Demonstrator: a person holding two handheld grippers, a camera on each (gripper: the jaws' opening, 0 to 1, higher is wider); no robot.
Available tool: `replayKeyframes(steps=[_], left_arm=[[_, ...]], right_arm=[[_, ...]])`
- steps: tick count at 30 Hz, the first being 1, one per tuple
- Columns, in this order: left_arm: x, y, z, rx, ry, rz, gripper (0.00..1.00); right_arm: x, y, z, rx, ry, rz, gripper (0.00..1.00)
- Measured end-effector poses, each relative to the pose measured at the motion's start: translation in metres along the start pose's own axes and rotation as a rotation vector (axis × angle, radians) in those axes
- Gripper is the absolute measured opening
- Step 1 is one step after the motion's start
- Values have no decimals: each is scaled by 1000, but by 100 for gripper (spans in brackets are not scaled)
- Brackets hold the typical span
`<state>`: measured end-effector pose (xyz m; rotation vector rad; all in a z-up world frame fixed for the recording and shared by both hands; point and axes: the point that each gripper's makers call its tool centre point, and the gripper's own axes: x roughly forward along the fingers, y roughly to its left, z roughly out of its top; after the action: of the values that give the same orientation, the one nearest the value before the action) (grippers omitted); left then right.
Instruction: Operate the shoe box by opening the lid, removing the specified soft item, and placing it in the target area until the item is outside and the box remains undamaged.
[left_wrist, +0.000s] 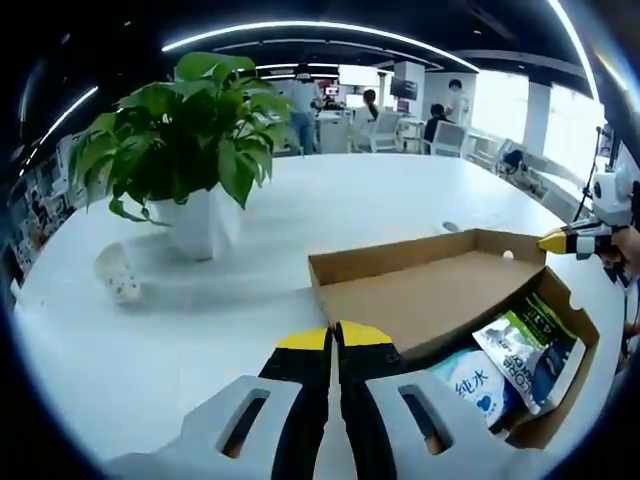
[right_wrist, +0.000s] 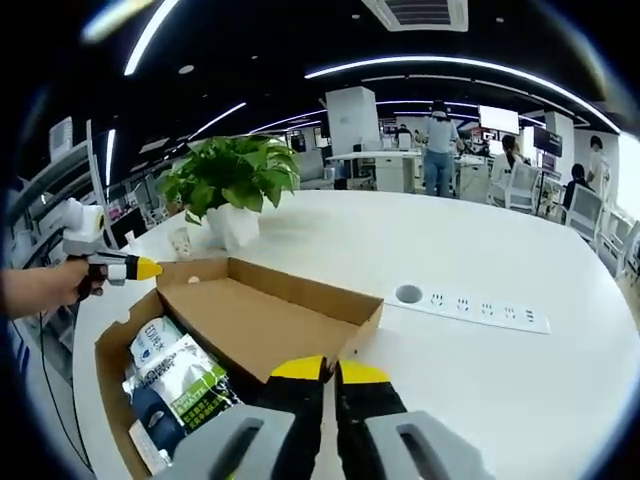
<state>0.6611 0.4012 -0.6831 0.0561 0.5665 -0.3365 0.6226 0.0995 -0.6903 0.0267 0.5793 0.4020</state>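
Cardboard shoe box (left_wrist: 440, 290) being shown lying open on white table (left_wrist: 350, 200), lid (right_wrist: 250, 310) being folded back, soft packets (right_wrist: 175, 385) being seen inside, left gripper (left_wrist: 334, 338) and right gripper (right_wrist: 330, 371) being held nearby, jaws pressed together, potted plant (left_wrist: 190, 150) beyond.

The shoe box (right_wrist: 262, 318) is matt brown cardboard, its lid's inside plain and smooth. Glossy plastic packets (right_wrist: 172, 385) lie inside; the white table (right_wrist: 480, 380) looks smooth, faintly shiny.

White tongs (left_wrist: 333, 338) with black fingers (left_wrist: 300, 390), yellow tips (right_wrist: 334, 371)
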Motion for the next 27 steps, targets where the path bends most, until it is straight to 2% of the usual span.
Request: replayKeyframes(steps=[5,19,23,27], left_arm=[[1,0,0,-29,-2,3,1],[-8,-6,8,70,-6,15,3],[-16,-8,14,77,-25,19,9],[-26,-17,19,84,-39,7,12]], right_arm=[[2,-1,0,12,-2,-1,0],[-2,0,9,-42,-18,10,2],[-7,3,15,-44,-35,18,7],[-15,13,20,-89,-57,48,15]])
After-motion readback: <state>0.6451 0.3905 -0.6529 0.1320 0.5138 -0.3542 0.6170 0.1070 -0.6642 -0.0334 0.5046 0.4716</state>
